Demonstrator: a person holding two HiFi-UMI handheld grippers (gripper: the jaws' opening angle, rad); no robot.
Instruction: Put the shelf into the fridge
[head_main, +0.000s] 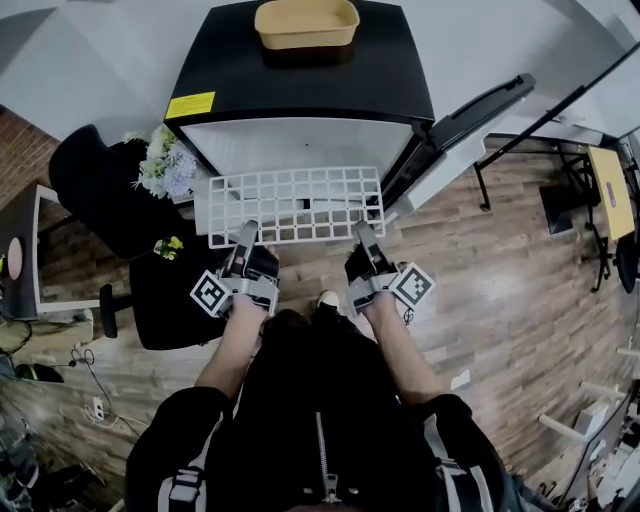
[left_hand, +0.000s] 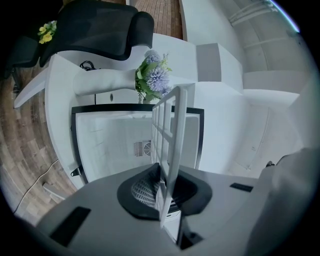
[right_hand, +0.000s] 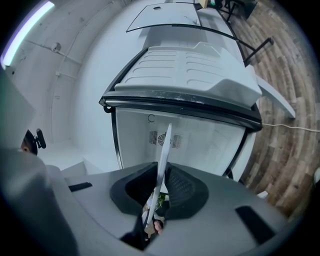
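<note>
A white wire-grid shelf is held flat in front of the open black fridge, its far edge at the fridge's mouth. My left gripper is shut on the shelf's near edge at the left, and my right gripper is shut on it at the right. In the left gripper view the shelf runs edge-on between the jaws toward the white fridge interior. In the right gripper view the shelf is a thin edge-on strip, with the fridge cavity behind it.
The fridge door stands open to the right. A tan tray sits on the fridge top. A black chair and flowers stand left of the fridge. A black-legged table is at the right on the wooden floor.
</note>
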